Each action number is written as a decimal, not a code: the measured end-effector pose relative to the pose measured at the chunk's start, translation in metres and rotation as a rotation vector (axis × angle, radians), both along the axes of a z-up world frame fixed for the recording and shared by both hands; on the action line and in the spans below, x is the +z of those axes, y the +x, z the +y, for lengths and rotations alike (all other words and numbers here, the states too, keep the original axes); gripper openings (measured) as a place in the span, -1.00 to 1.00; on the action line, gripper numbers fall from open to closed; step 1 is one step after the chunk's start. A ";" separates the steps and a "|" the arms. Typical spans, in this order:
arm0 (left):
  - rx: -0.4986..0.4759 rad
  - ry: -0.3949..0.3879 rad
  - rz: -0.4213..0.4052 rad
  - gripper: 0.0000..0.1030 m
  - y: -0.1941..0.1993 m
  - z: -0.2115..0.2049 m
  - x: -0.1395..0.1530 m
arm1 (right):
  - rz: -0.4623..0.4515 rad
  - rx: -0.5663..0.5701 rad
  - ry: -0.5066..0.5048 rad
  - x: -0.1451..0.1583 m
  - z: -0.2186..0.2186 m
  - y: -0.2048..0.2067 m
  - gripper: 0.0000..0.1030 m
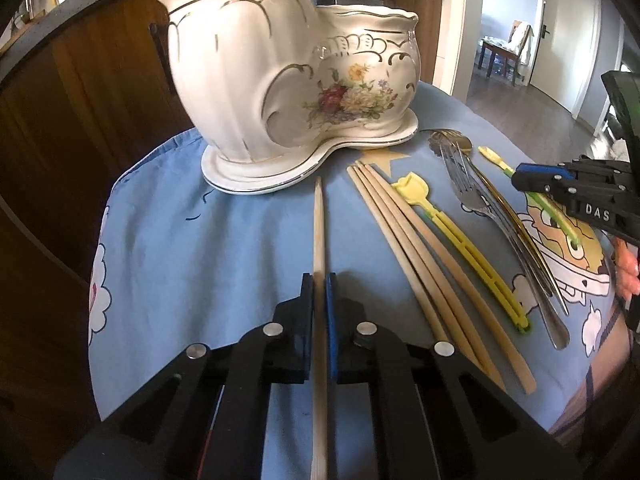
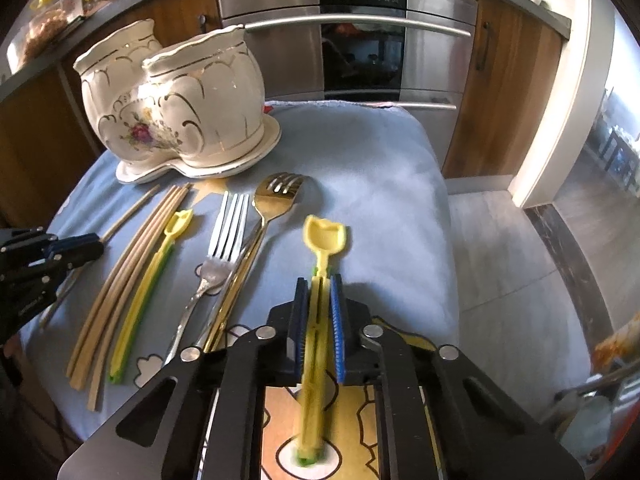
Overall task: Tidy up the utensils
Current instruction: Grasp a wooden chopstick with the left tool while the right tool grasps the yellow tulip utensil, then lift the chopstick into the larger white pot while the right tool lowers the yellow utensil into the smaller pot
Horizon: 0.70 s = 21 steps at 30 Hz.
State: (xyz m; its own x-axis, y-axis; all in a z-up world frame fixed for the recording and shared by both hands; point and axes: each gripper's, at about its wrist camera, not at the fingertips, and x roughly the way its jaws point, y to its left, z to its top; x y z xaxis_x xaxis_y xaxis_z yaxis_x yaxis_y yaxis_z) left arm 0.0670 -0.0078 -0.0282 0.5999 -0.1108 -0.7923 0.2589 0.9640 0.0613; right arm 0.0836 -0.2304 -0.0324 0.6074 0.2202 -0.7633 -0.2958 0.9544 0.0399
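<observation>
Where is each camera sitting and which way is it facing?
Left wrist: rides the left gripper, shut on a single wooden chopstick, facing the white floral ceramic holder; the right gripper shows at the right edge.
Right wrist: rides the right gripper, shut on a yellow plastic scoop stick, facing the oven.
Both show the holder.

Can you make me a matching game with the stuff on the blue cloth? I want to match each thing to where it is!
Things:
1. single chopstick
2. yellow clip
3. silver fork
4. flowery holder

Places:
A. lying flat beside the gold fork
B. between the left gripper jaws
C. standing behind the utensils
D. between the right gripper jaws

Pairs: 1-B, 2-D, 3-A, 4-C
</observation>
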 end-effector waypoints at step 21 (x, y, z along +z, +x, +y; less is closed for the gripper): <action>-0.113 -0.054 -0.162 -0.88 -0.028 0.019 0.073 | -0.292 0.086 0.134 0.094 0.020 -0.014 -0.80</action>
State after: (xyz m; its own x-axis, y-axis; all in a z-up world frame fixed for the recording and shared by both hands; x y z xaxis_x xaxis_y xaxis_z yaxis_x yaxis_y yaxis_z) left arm 0.0394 0.0114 0.0452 0.7005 -0.2242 -0.6775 0.3568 0.9322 0.0604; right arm 0.0692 -0.2102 0.0612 0.7715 0.3663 -0.5202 -0.3921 0.9177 0.0647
